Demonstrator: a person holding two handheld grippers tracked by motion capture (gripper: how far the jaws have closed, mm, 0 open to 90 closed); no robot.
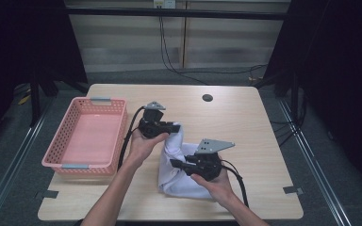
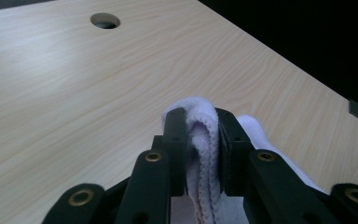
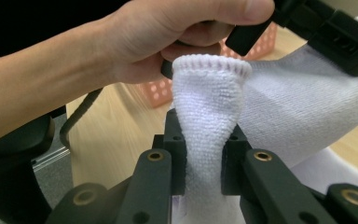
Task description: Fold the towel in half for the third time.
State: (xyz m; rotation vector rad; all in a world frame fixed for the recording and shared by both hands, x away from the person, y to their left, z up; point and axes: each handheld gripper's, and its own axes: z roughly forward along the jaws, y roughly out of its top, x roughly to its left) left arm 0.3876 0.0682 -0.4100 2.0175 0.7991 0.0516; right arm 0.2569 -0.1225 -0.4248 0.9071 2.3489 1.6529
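While both tools pinch towel [image 1: 179,165] hems, basket [image 1: 87,136] nr left.

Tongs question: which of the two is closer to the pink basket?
The left tongs, pinching the white towel right beside the pink basket. The right tongs grip it farther away.

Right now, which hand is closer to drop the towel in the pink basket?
Left. The left gripper, shut on the white towel, sits beside the pink basket; the right gripper is farther off.
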